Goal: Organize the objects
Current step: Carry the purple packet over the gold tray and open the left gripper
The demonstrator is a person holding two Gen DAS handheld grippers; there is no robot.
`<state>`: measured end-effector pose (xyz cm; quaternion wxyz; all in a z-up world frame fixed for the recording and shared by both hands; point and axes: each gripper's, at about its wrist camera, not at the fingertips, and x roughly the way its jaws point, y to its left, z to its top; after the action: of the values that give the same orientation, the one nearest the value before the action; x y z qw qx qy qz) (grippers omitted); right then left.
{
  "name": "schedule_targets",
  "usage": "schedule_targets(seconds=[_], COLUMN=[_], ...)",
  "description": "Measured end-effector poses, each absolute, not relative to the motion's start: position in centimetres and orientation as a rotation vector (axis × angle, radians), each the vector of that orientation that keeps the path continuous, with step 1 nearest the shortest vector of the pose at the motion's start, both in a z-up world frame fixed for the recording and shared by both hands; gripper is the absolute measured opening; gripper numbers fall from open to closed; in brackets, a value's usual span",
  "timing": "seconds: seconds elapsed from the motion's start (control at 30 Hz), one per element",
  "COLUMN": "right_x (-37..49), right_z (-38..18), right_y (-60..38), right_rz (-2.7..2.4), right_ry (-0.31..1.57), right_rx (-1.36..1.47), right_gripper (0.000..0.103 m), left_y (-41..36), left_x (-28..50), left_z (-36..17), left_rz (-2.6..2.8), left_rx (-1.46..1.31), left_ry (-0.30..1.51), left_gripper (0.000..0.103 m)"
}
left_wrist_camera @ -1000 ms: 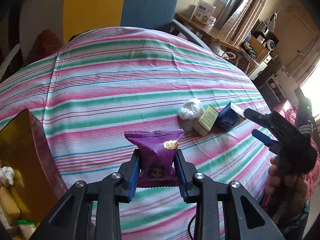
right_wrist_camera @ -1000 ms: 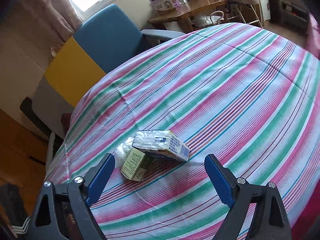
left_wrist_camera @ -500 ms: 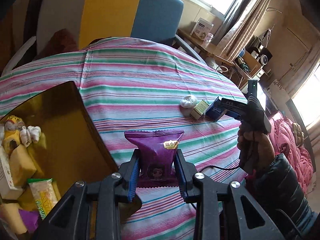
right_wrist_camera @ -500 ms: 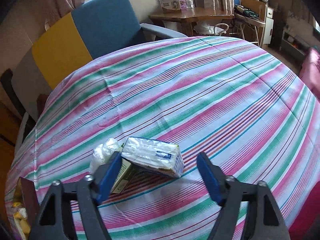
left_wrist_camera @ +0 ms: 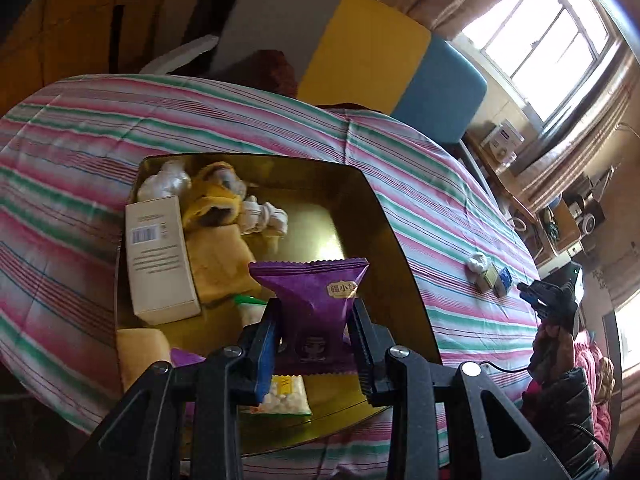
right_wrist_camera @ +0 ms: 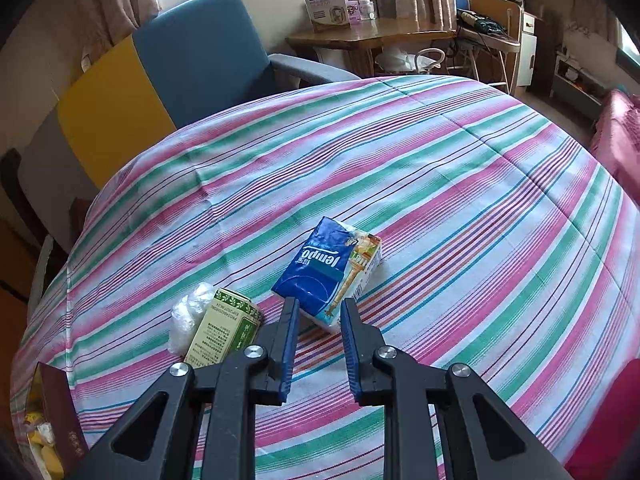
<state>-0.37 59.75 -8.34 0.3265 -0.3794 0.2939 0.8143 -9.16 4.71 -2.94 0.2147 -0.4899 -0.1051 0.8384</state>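
My left gripper (left_wrist_camera: 316,320) is shut on a purple snack packet (left_wrist_camera: 314,296) and holds it above the gold tray (left_wrist_camera: 384,236). The tray holds a white box (left_wrist_camera: 160,256), a yellow plush toy (left_wrist_camera: 216,216), a bag of white sweets (left_wrist_camera: 284,394) and other small items. My right gripper (right_wrist_camera: 318,320) has its jaws narrowed around the near corner of a blue Tempo tissue pack (right_wrist_camera: 326,272) on the striped cloth. A green box (right_wrist_camera: 224,330) and a white wad of plastic (right_wrist_camera: 188,316) lie just left of the pack.
The striped tablecloth (right_wrist_camera: 440,200) covers a round table. A blue, yellow and grey armchair (right_wrist_camera: 168,68) stands behind it. The tray's edge (right_wrist_camera: 60,412) shows at the lower left of the right wrist view. A wooden desk (right_wrist_camera: 372,36) stands at the back.
My left gripper has carried the purple packet leftward from over the cloth to over the gold tray. My right gripper has moved in and closed from wide open onto the tissue pack's corner.
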Motion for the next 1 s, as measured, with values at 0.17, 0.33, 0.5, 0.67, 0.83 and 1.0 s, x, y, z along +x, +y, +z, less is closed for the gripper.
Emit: schedule_targets(seconds=[0.17, 0.33, 0.5, 0.67, 0.83, 1.0], right_x=[1.9, 2.1, -0.4, -3.1, -4.1, -5.3], right_z=[-8.9, -9.7, -10.2, -11.7, -12.5, -12.0], right_y=[62.0, 62.6, 62.1, 62.6, 63.5, 62.9], right_rz=[2.038, 1.998, 2.019, 1.995, 1.98, 2.037], right_ry=[0.935, 1.021, 1.013, 0.966, 0.92, 0.814], right_rx=[-0.912, -0.907, -0.966, -1.024, -1.044, -1.085], right_gripper=[0.023, 0.043, 0.067, 0.078, 0.075, 0.051], left_y=[5.5, 7.0, 7.3, 5.9, 5.3, 7.8], left_x=[-8.9, -8.1, -8.2, -8.5, -10.0, -12.4], left_z=[-3.6, -4.0, -3.9, -4.0, -3.8, -3.4], left_rz=[2.288, 2.242, 2.227, 2.248, 2.262, 2.233], left_rx=[-1.362, -1.364, -1.356, -1.368, -1.392, -1.376], left_ry=[-0.294, -0.271, -0.24, -0.258, -0.28, -0.269], left_gripper=[0.033, 0.033, 0.033, 0.033, 0.033, 0.033])
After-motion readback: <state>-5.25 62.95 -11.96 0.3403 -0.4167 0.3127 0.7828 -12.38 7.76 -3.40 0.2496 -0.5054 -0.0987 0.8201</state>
